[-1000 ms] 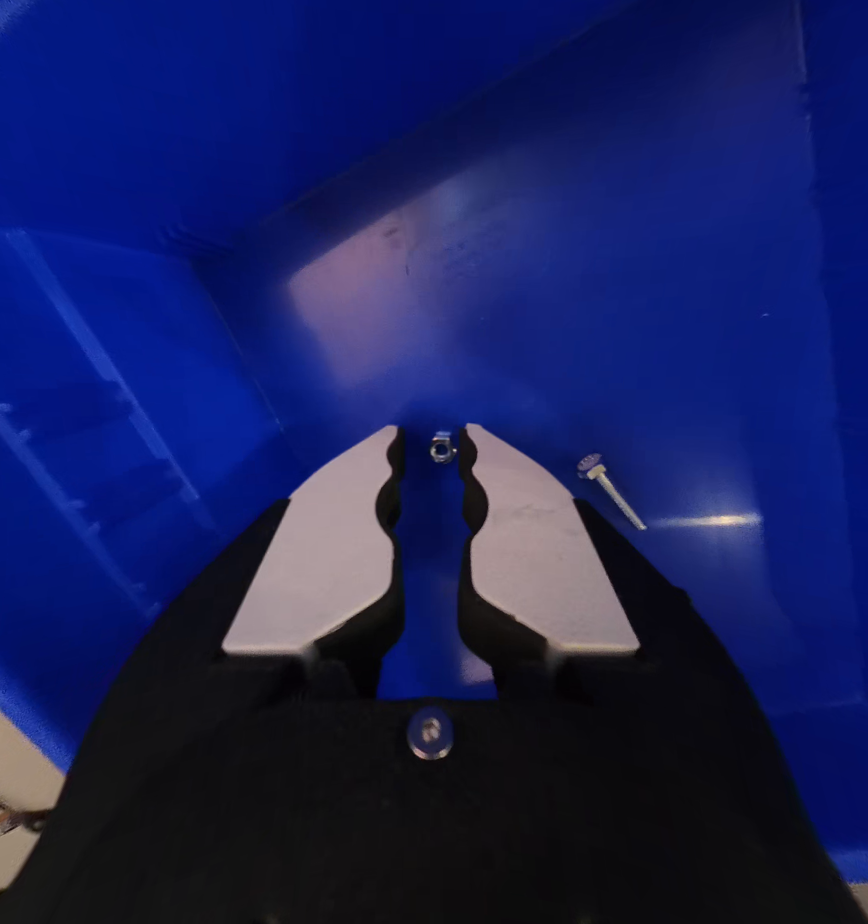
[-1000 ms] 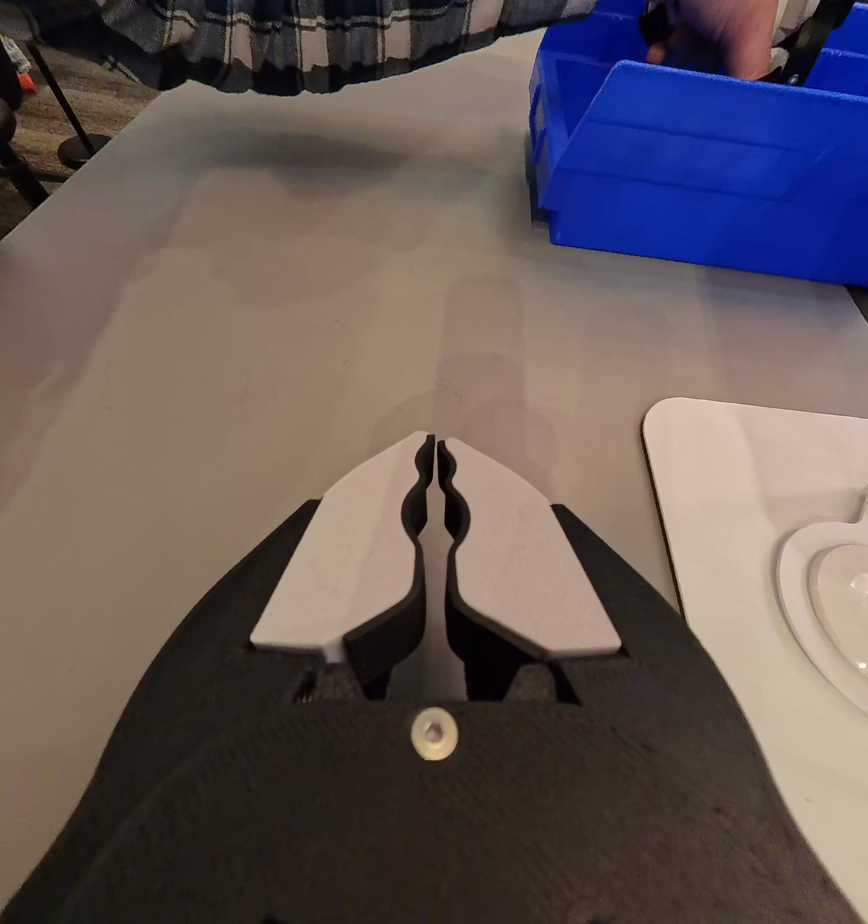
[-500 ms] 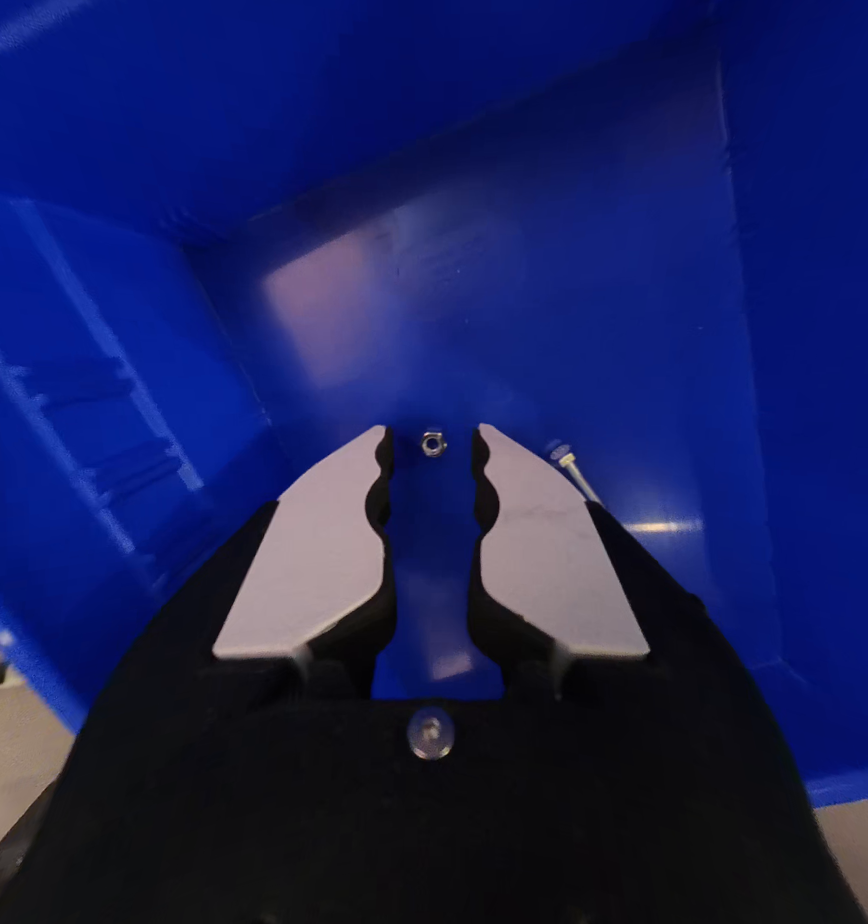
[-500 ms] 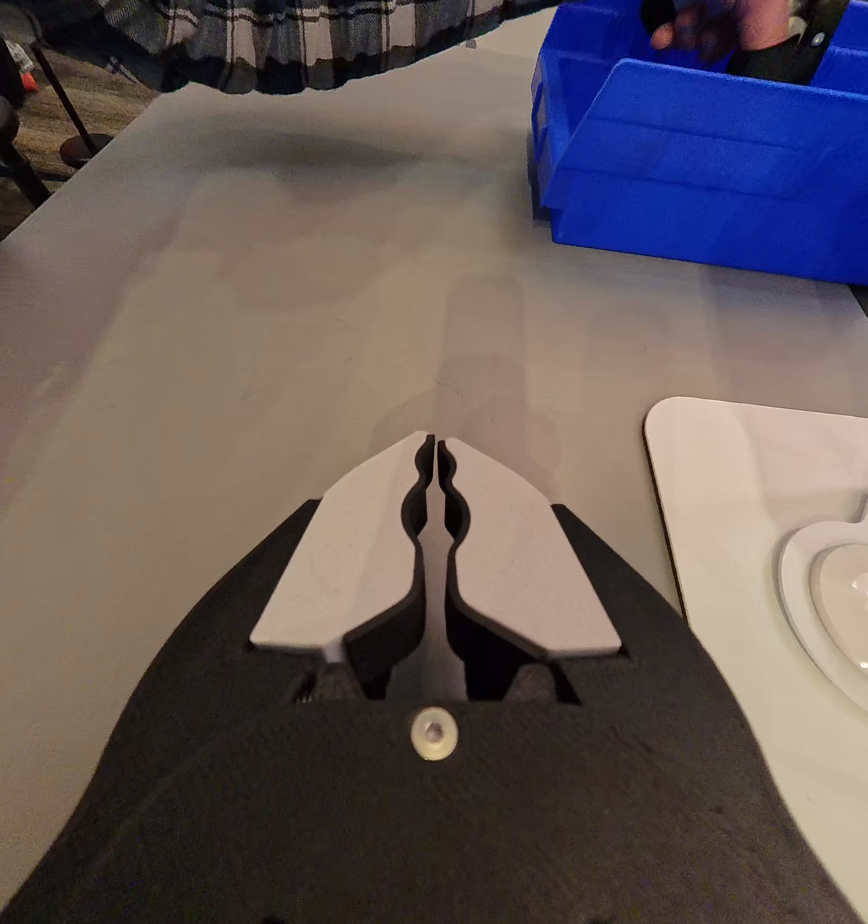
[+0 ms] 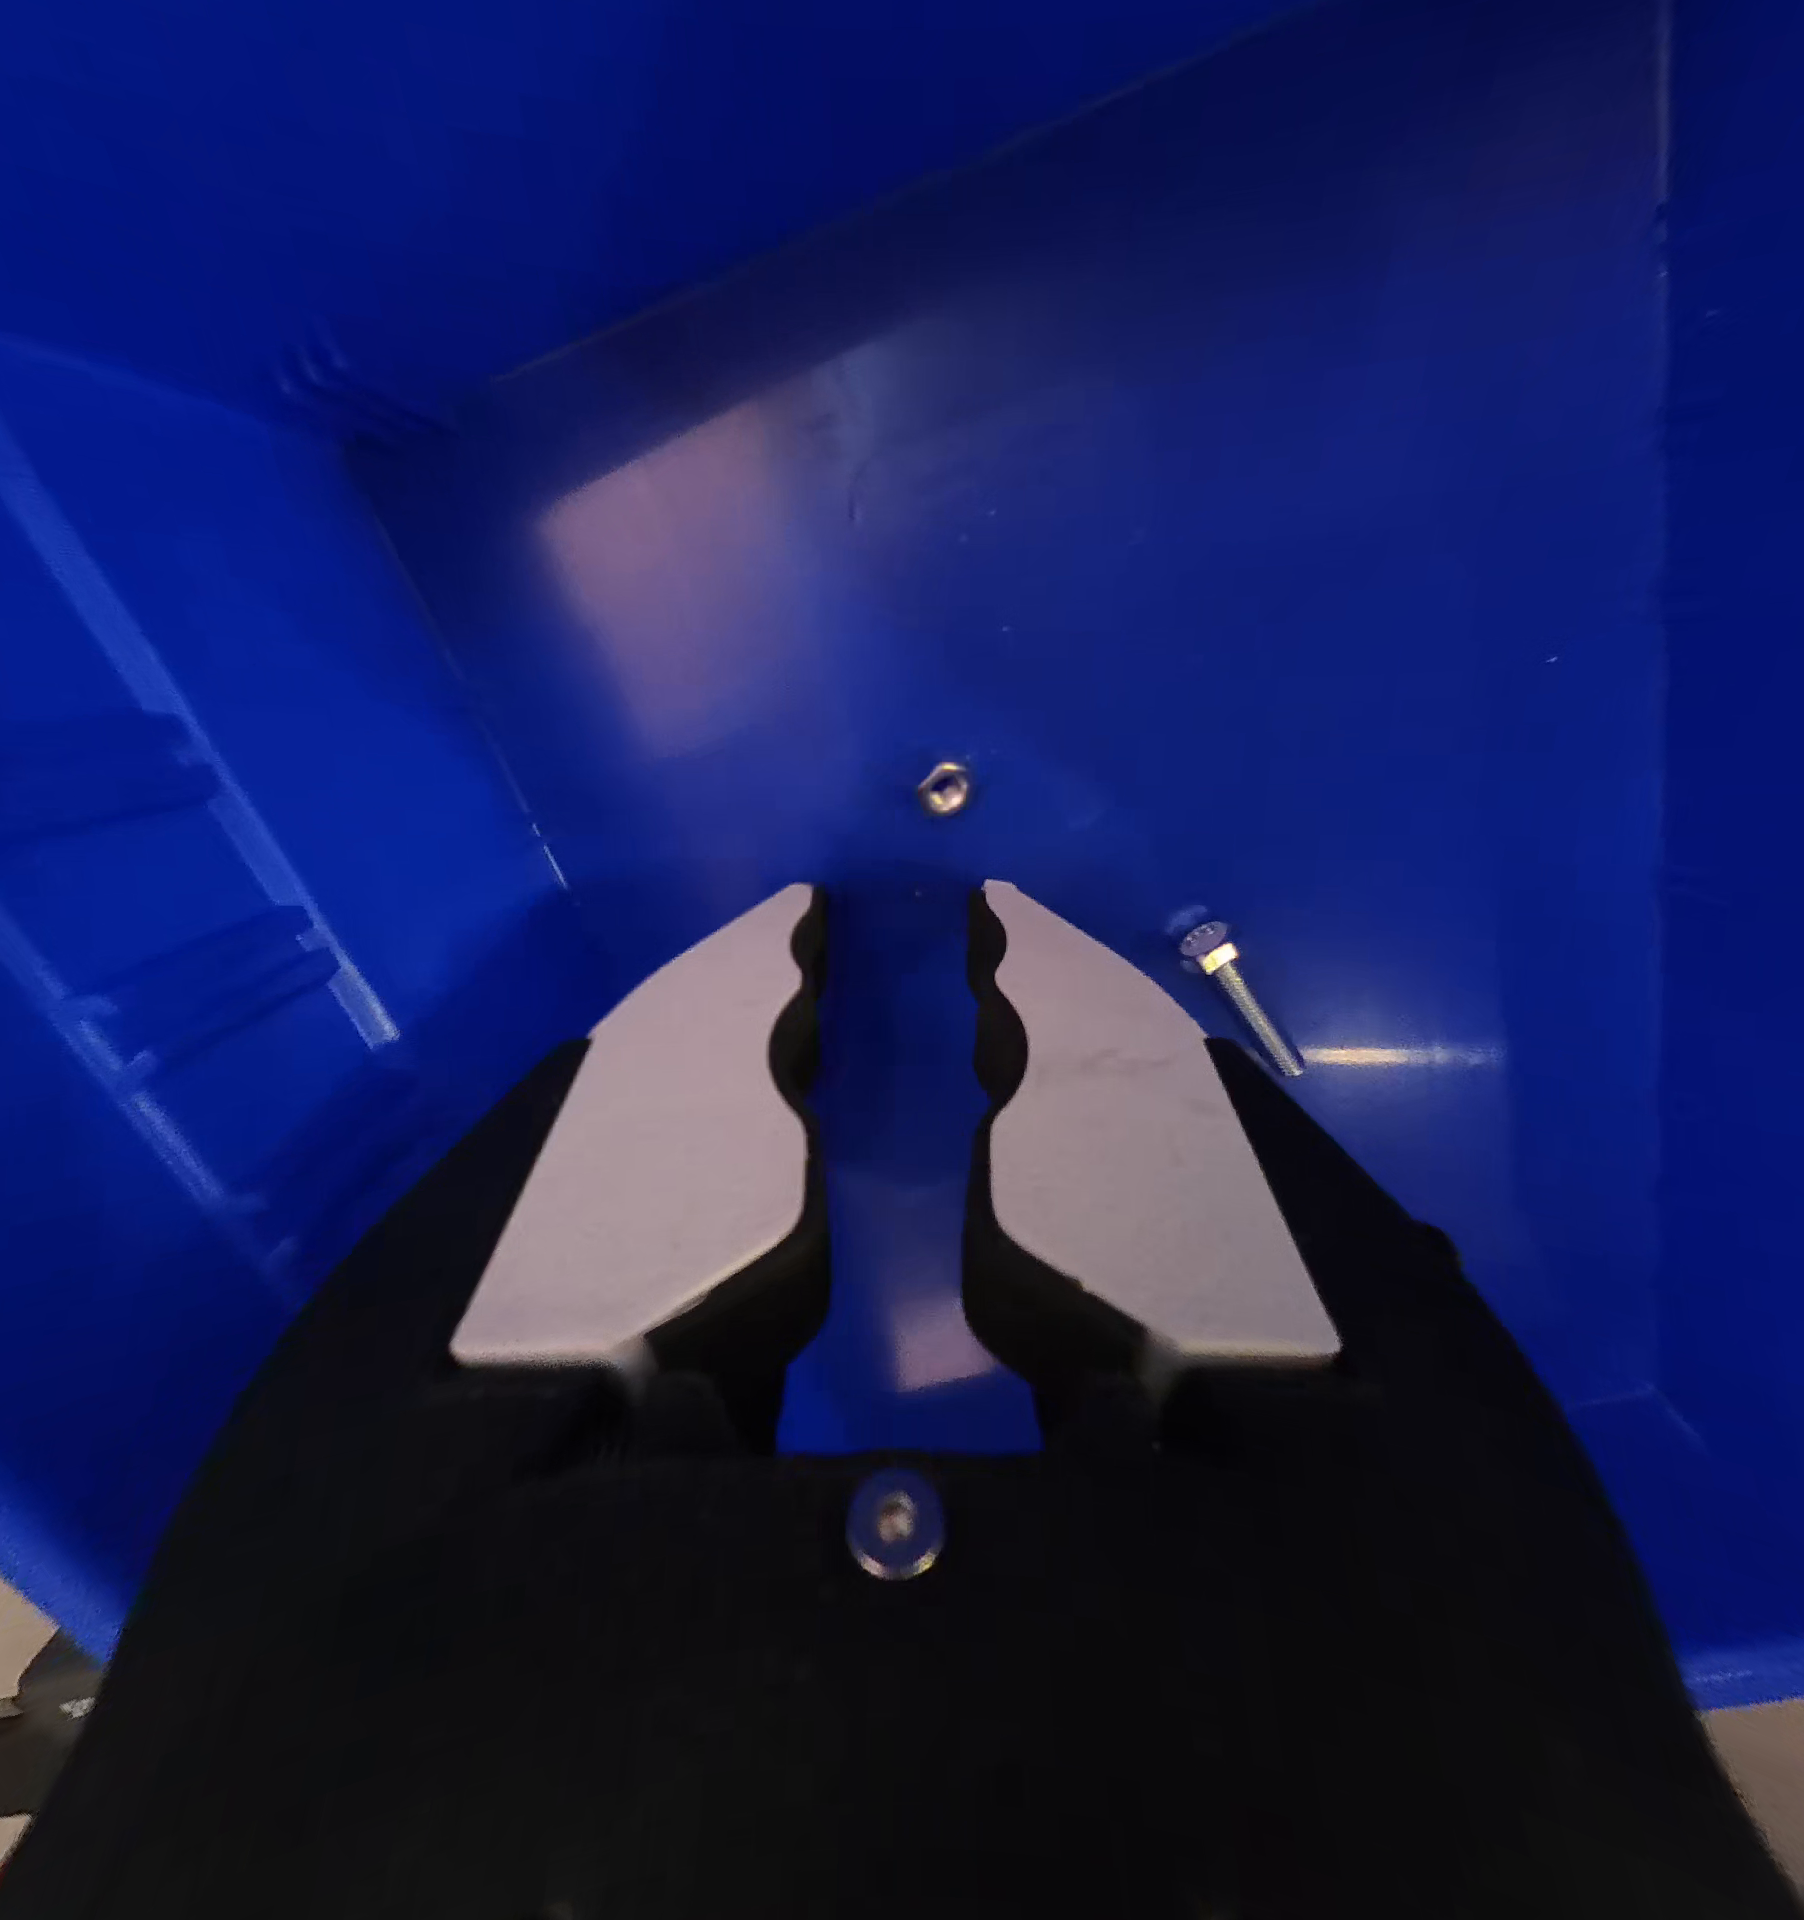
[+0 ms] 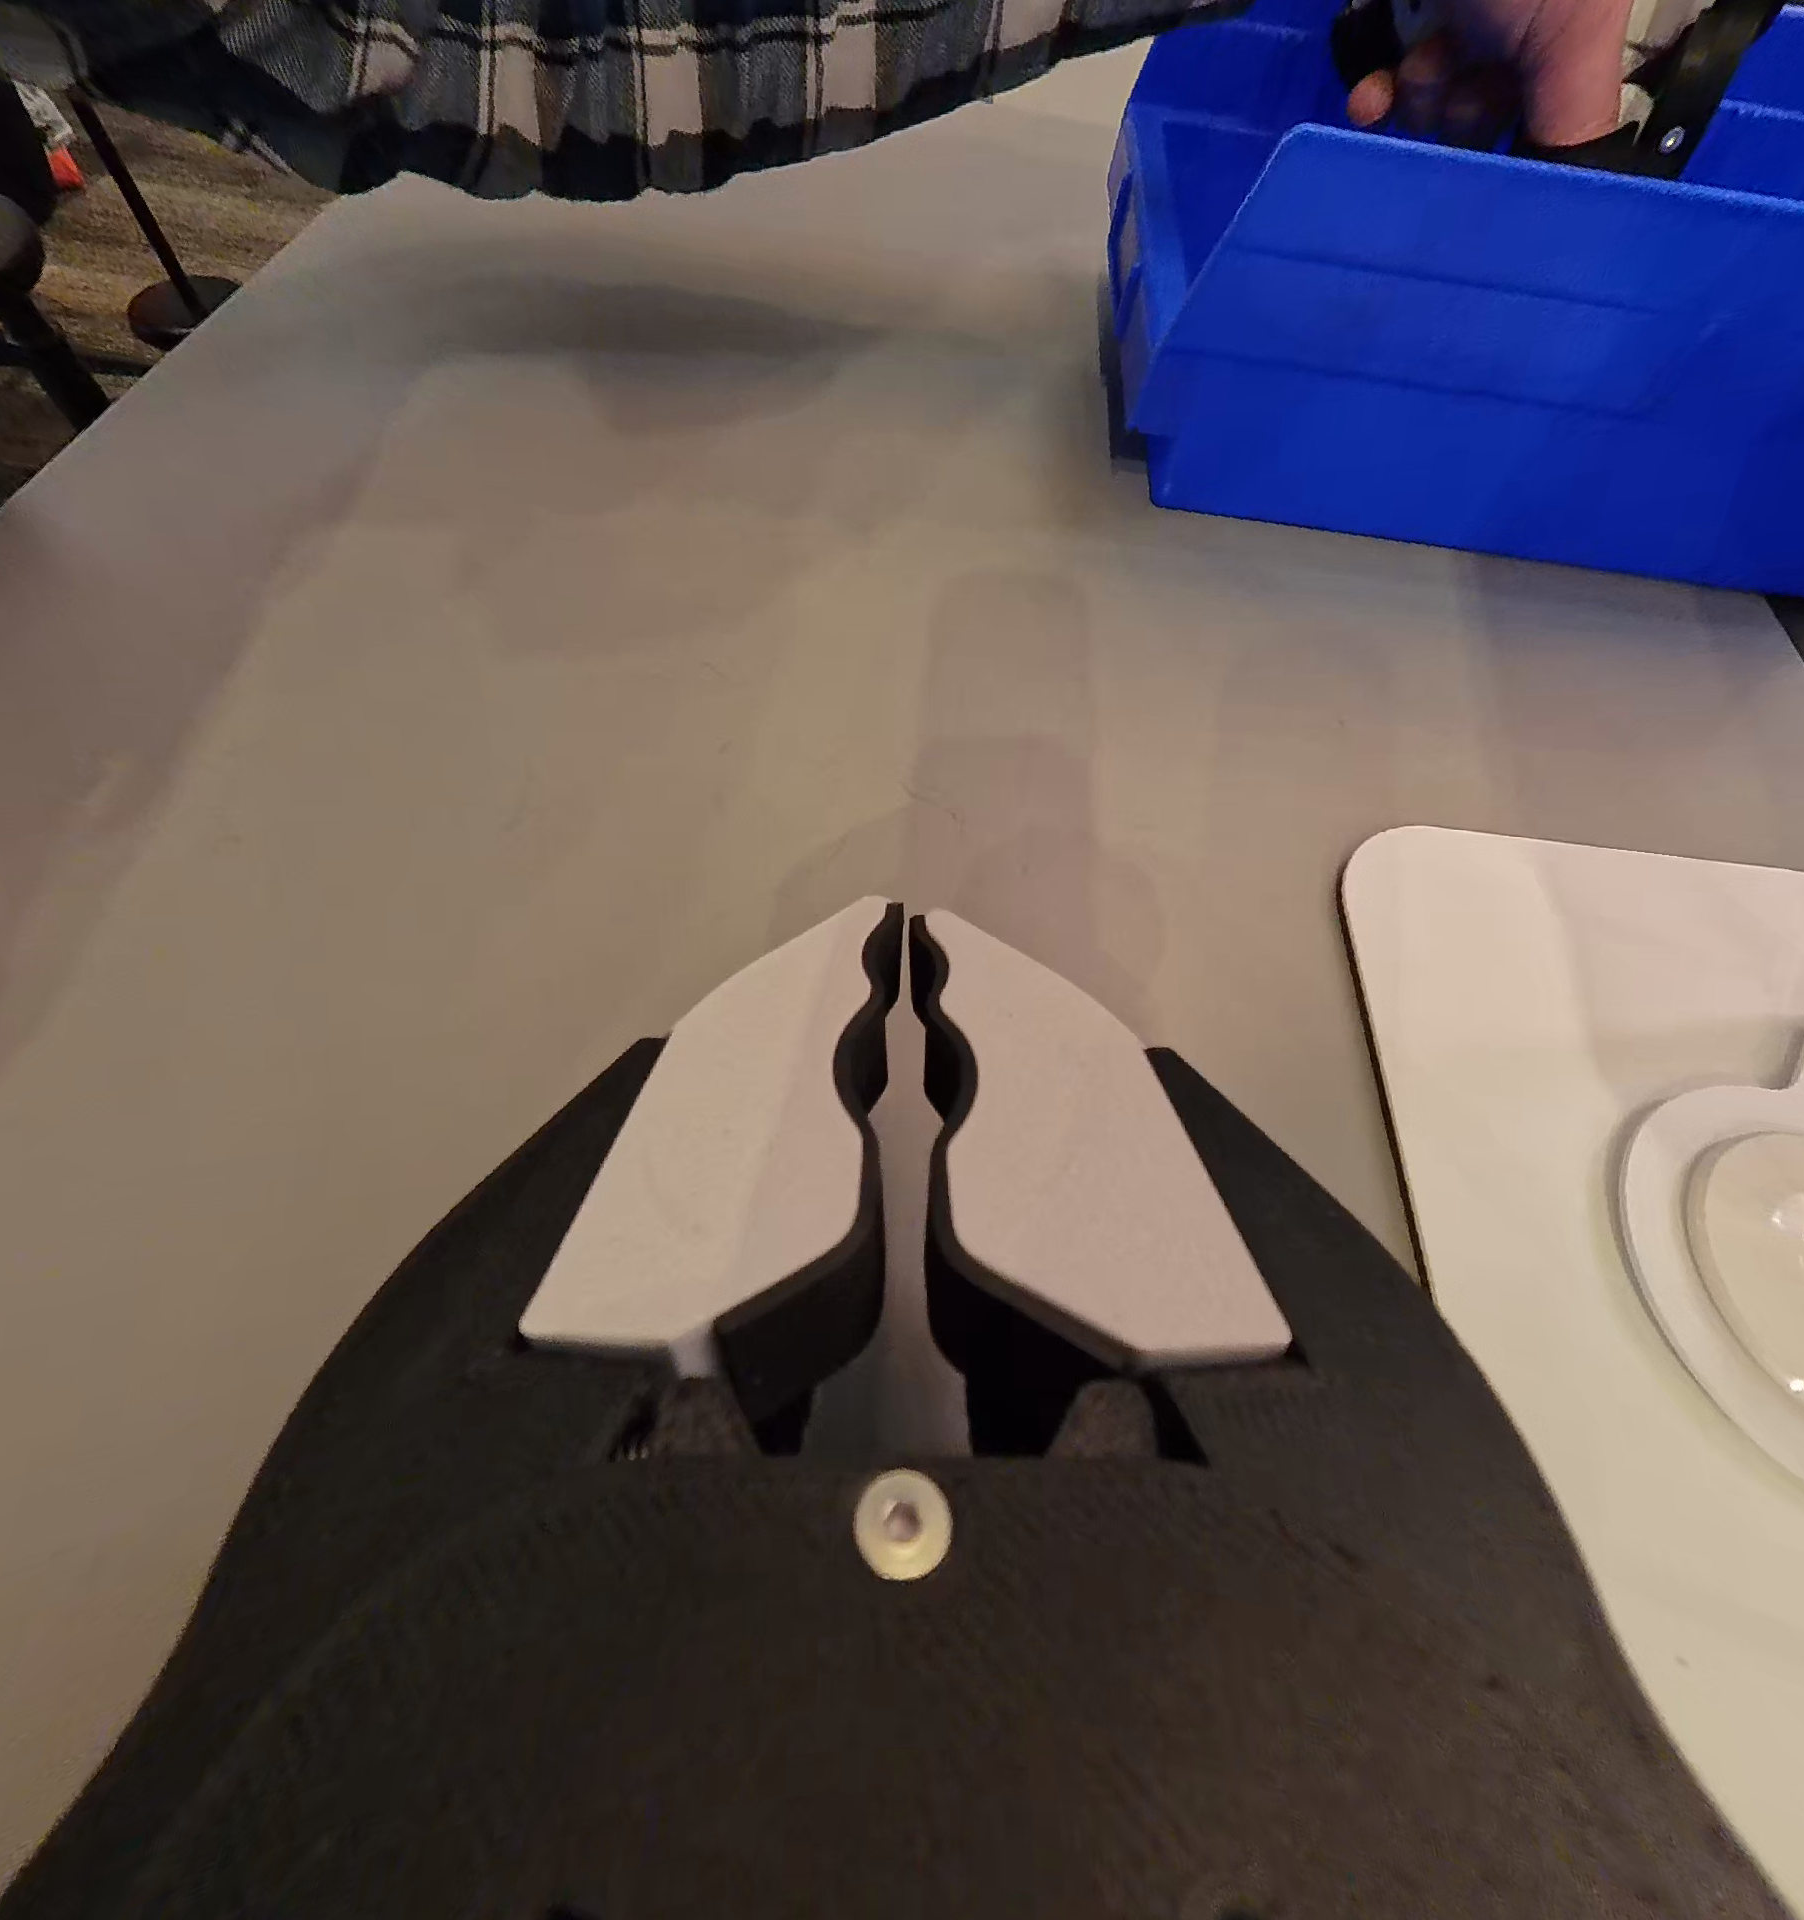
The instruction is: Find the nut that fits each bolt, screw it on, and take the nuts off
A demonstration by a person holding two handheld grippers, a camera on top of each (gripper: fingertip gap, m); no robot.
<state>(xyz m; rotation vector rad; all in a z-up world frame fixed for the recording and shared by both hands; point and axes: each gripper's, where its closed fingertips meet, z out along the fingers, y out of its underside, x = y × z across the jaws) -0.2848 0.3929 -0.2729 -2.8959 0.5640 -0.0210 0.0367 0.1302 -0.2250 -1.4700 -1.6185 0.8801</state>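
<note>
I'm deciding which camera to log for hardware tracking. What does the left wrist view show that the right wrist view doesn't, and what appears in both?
Only the left wrist view shows the bin's inside: a small nut lying on the floor just beyond the open left gripper, and a bolt to its right.

Only the right wrist view shows the grey table, the white board with a clear dish, a person's hand, and the right gripper, closed and empty.

Both show the blue bin.
</note>
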